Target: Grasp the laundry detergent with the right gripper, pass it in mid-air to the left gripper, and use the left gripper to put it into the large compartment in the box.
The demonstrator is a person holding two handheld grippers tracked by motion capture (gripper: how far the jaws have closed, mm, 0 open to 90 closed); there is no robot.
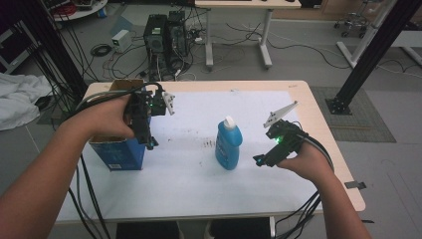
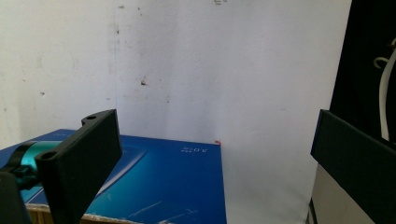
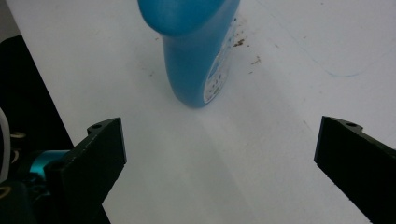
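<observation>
A lab: computer towers [image 1: 166, 37], floor cables [image 1: 124, 55]

Three cameras: one fixed overhead, one on each tongs.
High view looks forward and down over whole tabletop [image 1: 199, 189]. Left gripper view sits close above blue box [image 2: 154, 182]; right gripper view faces blue bottle [image 3: 198, 60] nearby. Both shared with high view.

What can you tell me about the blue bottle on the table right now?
The blue bottle looks like glossy plastic, with a white cap on top and a white printed label on its side. It stands upright and shut on the white table cover, near the middle, with dark specks on the cover beside it. Nothing grips or touches it: the right tool sits open just to its right, pointed at its base, and the bottle is ahead of the jaws in the right gripper view.
</observation>
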